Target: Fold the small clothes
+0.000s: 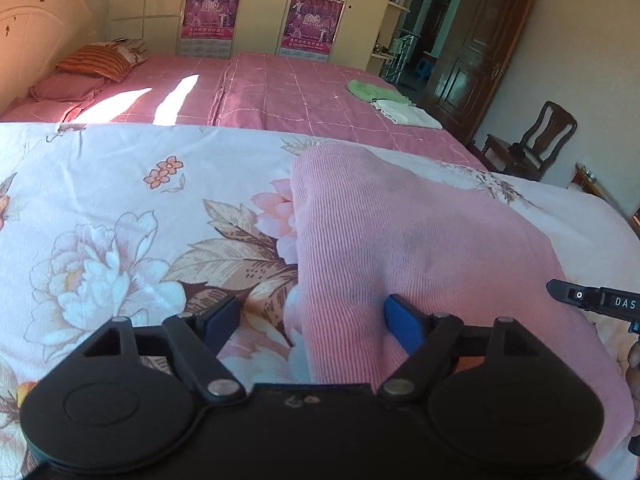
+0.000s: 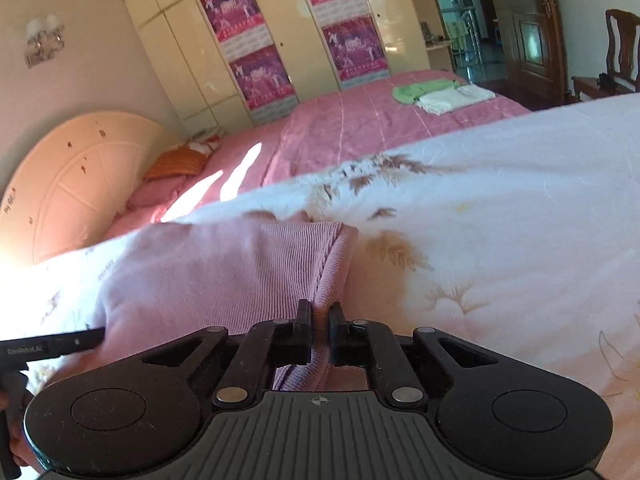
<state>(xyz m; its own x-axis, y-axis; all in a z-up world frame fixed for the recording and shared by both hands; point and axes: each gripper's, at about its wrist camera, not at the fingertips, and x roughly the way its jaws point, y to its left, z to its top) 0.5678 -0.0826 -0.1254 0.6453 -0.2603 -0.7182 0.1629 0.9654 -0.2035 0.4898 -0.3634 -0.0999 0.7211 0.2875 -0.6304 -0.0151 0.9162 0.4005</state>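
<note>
A pink ribbed garment [image 1: 400,240] lies on a floral quilt [image 1: 120,208]. My left gripper [image 1: 312,320] stands open at the garment's near left edge. Its right blue pad [image 1: 404,324] rests on the cloth and its left pad [image 1: 222,320] is over the quilt, apart from the cloth. In the right wrist view the same garment [image 2: 224,272] is bunched. My right gripper [image 2: 320,320] is shut on the stitched hem of the pink garment, which runs between the two pads. Part of the right gripper [image 1: 600,300] shows at the left wrist view's right edge.
Beyond the quilt lies a pink checked bedspread [image 1: 288,96] with a green cloth [image 1: 372,90] and a folded white cloth [image 1: 408,114] at its far right. Pillows [image 1: 92,64] lie by the headboard [image 1: 36,32]. A wardrobe with posters [image 1: 256,4], a wooden chair [image 1: 532,140] and a door stand behind.
</note>
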